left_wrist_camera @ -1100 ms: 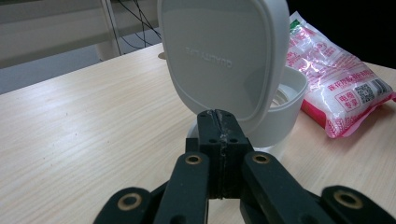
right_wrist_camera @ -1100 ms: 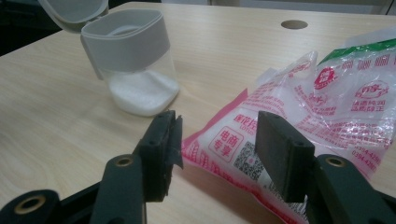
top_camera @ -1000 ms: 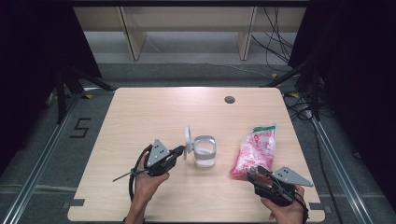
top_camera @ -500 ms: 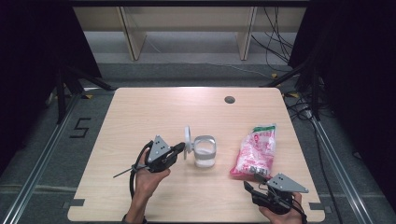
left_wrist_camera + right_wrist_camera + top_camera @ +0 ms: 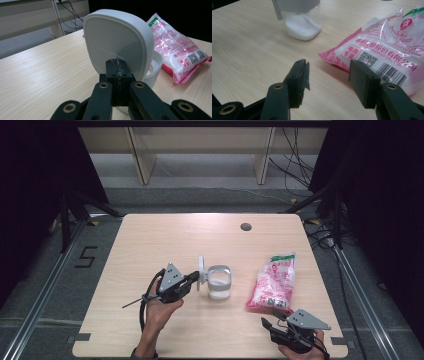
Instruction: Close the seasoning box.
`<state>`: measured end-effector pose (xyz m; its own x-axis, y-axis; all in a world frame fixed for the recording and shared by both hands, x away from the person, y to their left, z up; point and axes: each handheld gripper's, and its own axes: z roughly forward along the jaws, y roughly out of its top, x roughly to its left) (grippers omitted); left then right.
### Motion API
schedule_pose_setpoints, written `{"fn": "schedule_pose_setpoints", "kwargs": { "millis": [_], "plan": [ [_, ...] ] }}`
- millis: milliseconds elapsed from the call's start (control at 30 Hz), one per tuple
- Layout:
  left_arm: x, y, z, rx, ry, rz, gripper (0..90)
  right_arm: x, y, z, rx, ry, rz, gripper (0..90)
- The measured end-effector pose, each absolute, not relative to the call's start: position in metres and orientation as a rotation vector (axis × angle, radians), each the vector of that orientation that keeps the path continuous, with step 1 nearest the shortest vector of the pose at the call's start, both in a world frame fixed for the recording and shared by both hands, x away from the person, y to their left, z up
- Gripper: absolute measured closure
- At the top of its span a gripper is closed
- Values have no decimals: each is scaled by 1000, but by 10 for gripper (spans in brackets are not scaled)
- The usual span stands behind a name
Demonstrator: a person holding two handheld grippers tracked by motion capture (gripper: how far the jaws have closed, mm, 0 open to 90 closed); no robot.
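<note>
Two grippers: left gripper (image 5: 192,279) clenched at the jar's raised lid (image 5: 117,42); right gripper (image 5: 328,75) released, sugar bag (image 5: 384,50) just ahead-right, lengthwise away.

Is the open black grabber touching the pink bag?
Apart. In the right gripper view, bare table shows between the right gripper's fingers and the pink bag; nothing lies between them.

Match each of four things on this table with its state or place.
Things:
1 lid
2 jar
3 bag
4 right gripper

States:
A lies flat at the table's right
B jaws open, nothing between them
C stands up, pinched by the left gripper
D partly filled with white grains

Pairs: 1-C, 2-D, 3-A, 4-B
</note>
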<state>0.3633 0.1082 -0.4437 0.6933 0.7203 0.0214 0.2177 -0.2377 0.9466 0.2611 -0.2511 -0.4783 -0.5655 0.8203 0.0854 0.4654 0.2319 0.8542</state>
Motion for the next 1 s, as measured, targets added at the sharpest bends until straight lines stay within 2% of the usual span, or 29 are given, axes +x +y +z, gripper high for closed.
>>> {"fn": "schedule_pose_setpoints", "kwargs": {
  "millis": [1000],
  "plan": [
    [361, 88, -436, 1789, 700, 546, 895, 251, -248, -480, 1215, 2141, 1269, 488]
  ]
}}
